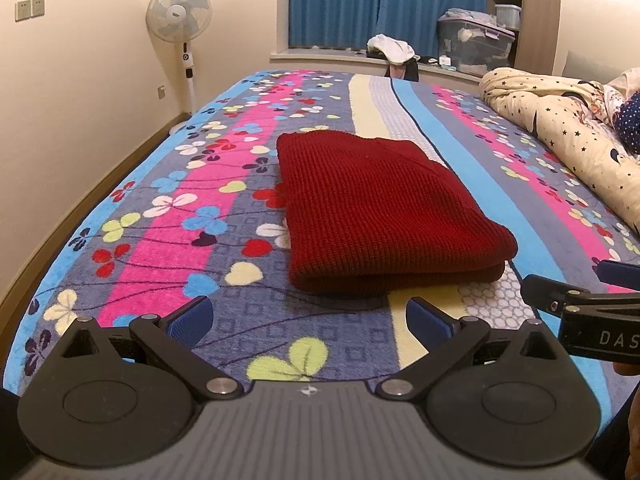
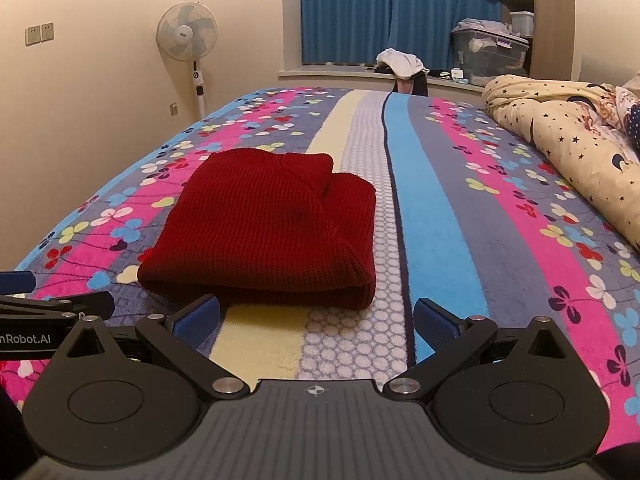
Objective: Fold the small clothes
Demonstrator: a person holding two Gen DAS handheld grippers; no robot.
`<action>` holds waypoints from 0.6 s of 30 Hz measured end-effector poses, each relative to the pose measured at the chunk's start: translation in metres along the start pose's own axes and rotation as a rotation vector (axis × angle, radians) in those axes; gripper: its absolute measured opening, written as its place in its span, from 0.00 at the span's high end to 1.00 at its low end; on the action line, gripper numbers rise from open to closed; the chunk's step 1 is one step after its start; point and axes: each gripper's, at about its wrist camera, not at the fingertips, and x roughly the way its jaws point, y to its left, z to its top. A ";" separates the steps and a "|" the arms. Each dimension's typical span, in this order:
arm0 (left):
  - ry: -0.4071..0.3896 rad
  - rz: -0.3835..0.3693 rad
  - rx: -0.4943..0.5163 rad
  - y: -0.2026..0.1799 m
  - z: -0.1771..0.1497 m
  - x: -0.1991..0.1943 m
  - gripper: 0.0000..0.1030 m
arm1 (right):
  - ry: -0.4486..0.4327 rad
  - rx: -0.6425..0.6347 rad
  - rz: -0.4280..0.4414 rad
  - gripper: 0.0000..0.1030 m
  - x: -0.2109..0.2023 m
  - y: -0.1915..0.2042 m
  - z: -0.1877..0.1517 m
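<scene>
Your left claw (image 1: pixel 308 318) hangs low over the near edge of the bed, its blue-padded fingers (image 1: pixel 192 318) spread wide apart with nothing between them; only the flowered blanket (image 1: pixel 168 208) shows in the gap. Your right claw (image 2: pixel 316 320) sits the same way, fingers well apart and empty, over the cream and honeycomb stripes of that blanket. The two tools are close side by side; in the left wrist view the right one pokes in at the right edge, and in the right wrist view the left one shows at the left edge.

The dark red knit sweater (image 1: pixel 384 208) lies folded into a thick, roughly rectangular bundle on the blanket, just beyond both claws and touching neither; its rounded folded edge faces you, and from the right wrist view a second layer shows as a ridge across the far right of the top. It rests across the grey flowered band and the cream stripe, nearer the left side of the bed.

Along the right side of the bed a cream star-print duvet (image 1: pixel 560 128) is bunched up, well apart from the sweater; beyond the bed stand a white pedestal fan (image 1: pixel 180 20) by the wall, blue curtains (image 1: pixel 360 0), and a clear storage bin (image 1: pixel 472 44) on the sill.
</scene>
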 end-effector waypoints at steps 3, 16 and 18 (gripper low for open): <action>0.000 -0.002 -0.001 -0.001 0.000 0.000 0.00 | 0.003 -0.007 -0.004 0.01 0.001 0.001 -0.001; 0.000 -0.018 0.006 -0.001 0.000 0.001 0.00 | 0.000 -0.009 -0.005 0.01 0.000 0.000 -0.001; -0.001 -0.019 0.007 -0.001 0.000 0.001 0.00 | 0.000 -0.009 -0.004 0.01 0.000 0.001 -0.001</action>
